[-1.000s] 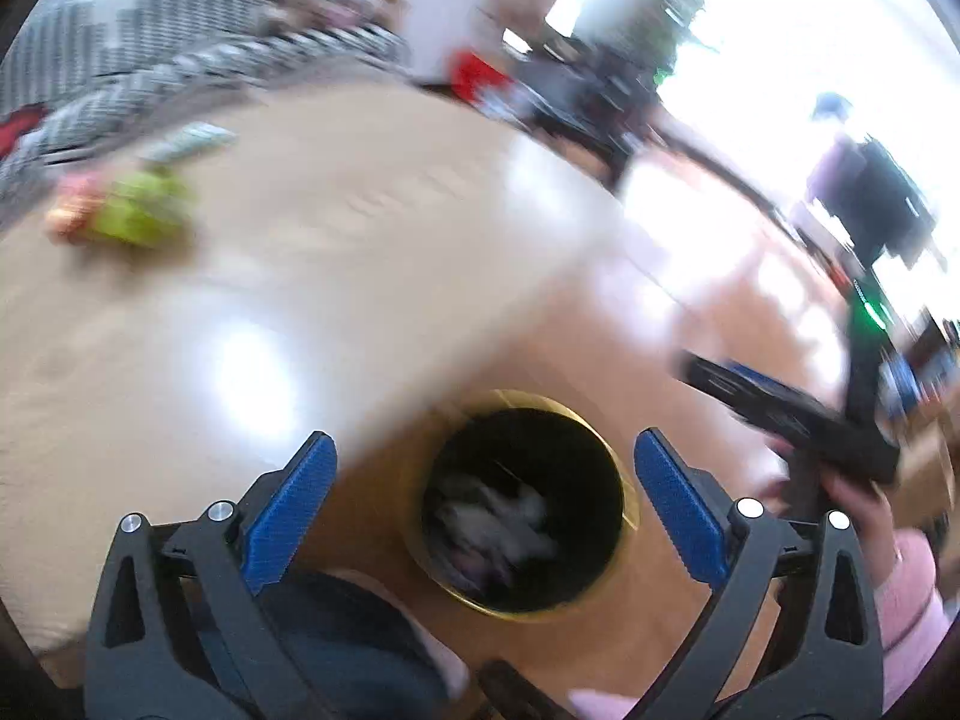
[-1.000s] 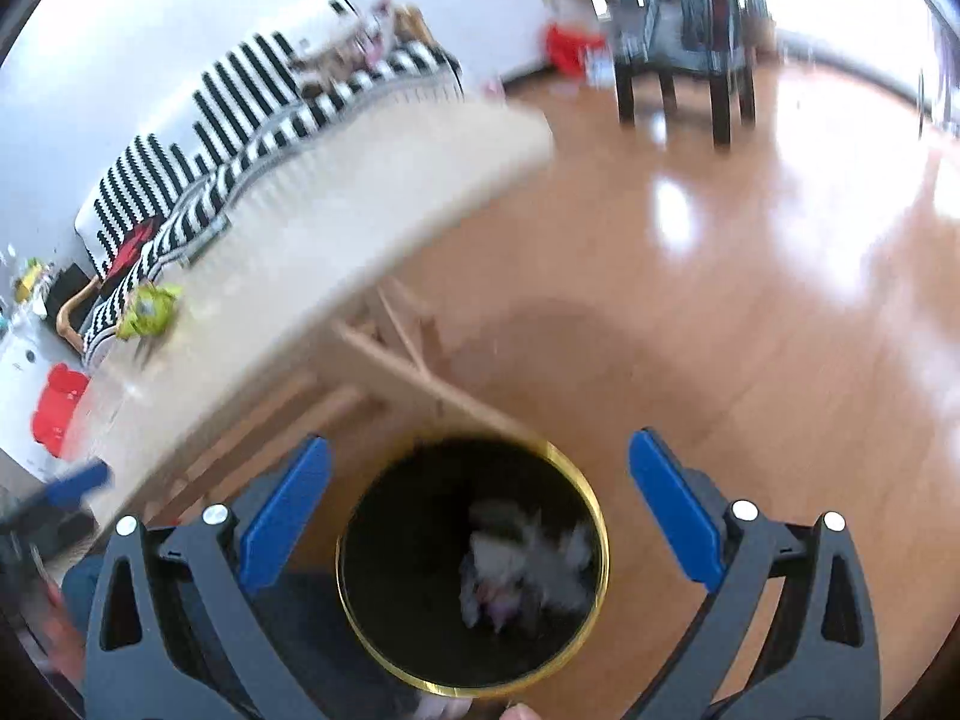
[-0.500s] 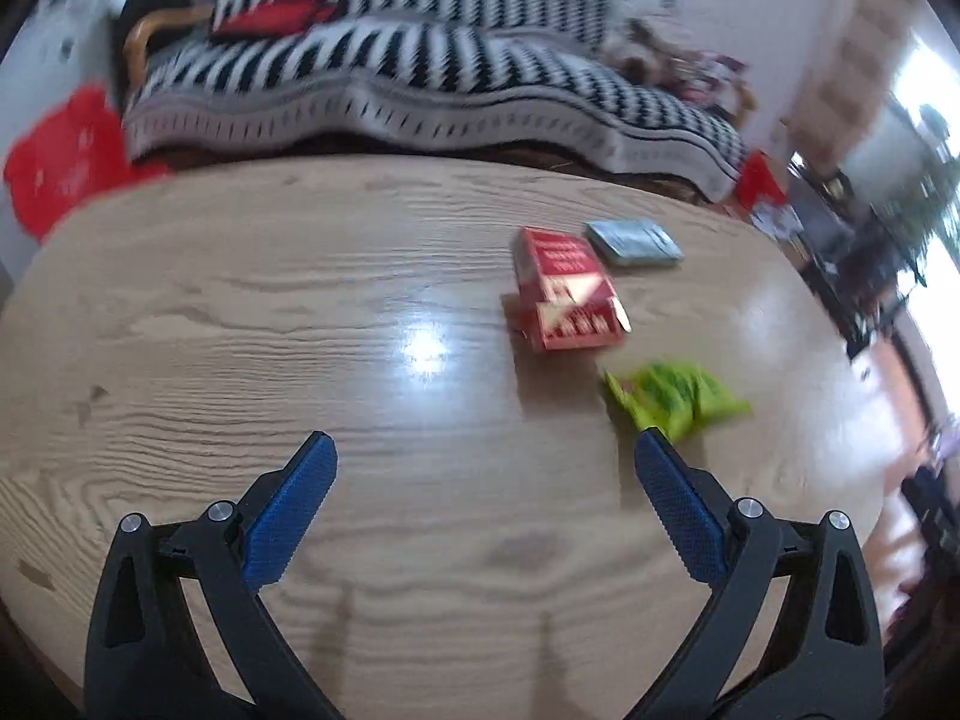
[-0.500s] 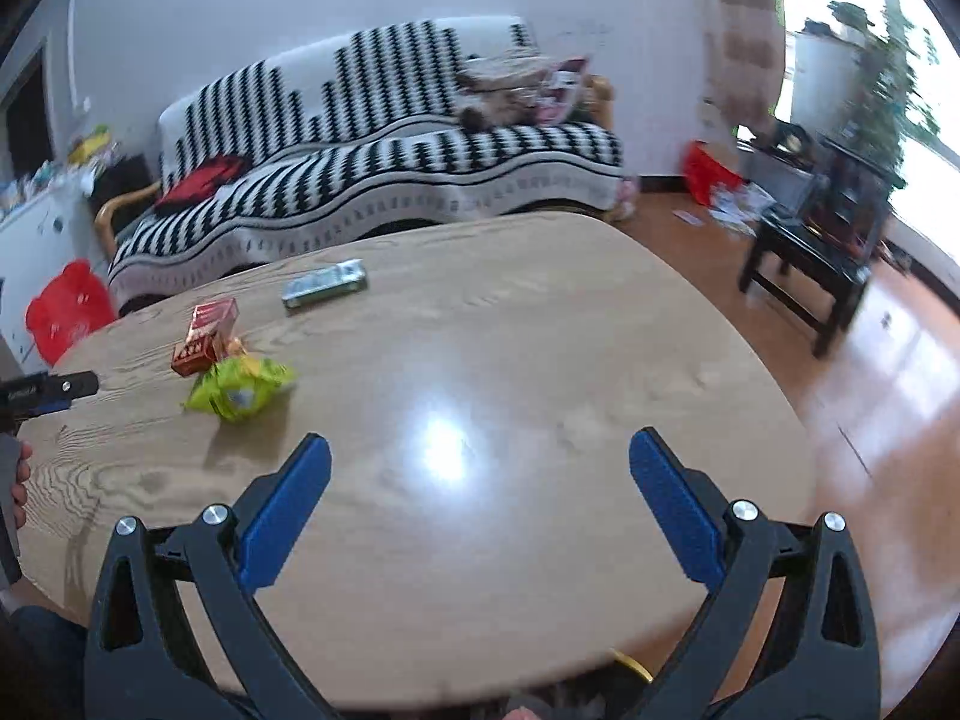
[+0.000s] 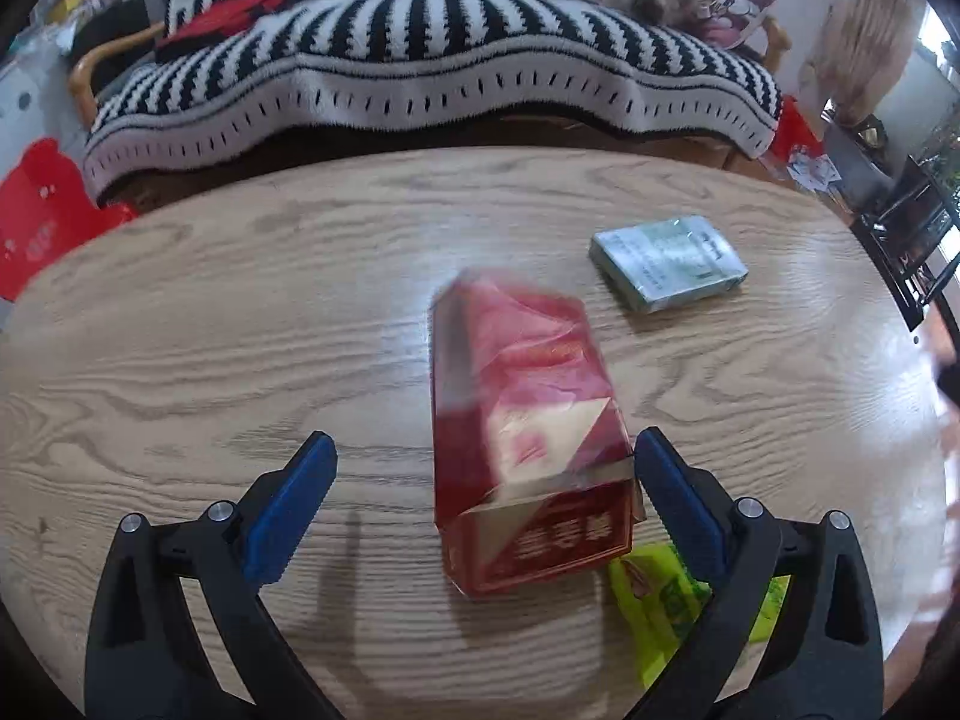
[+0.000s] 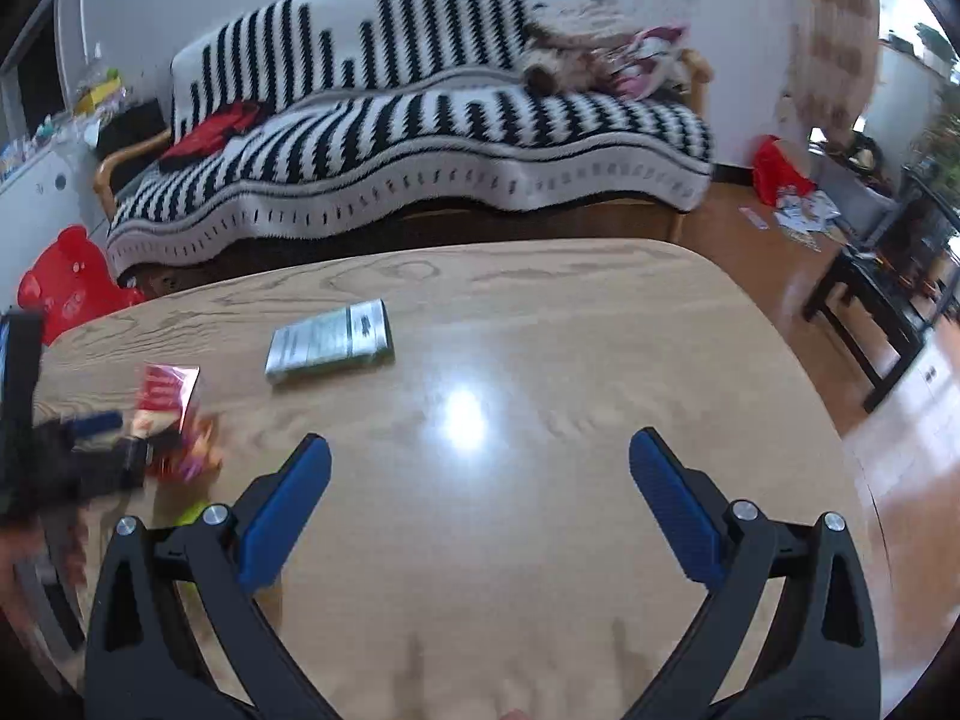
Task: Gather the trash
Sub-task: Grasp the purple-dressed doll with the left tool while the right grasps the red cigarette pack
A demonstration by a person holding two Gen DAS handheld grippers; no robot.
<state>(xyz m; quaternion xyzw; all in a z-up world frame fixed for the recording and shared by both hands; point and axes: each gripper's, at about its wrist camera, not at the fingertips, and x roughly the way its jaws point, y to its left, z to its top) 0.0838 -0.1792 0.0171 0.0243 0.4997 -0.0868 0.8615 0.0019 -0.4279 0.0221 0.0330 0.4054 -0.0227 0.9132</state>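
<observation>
A red cigarette pack lies on the wooden table, between the wide-open jaws of my left gripper. A green wrapper lies just right of the pack, partly under the right finger. A silver-green pack lies farther back right. In the right wrist view my right gripper is open and empty above the table; the silver-green pack lies ahead left, and the red pack shows at far left beside the blurred left gripper.
A sofa with a black-and-white striped cover stands behind the table. A red plastic stool is at the left. A dark side table stands on the wooden floor at the right.
Both grippers swung up from the black bin on the floor to the table. My left gripper has since moved in on the red pack, which now lies between its open fingers.
</observation>
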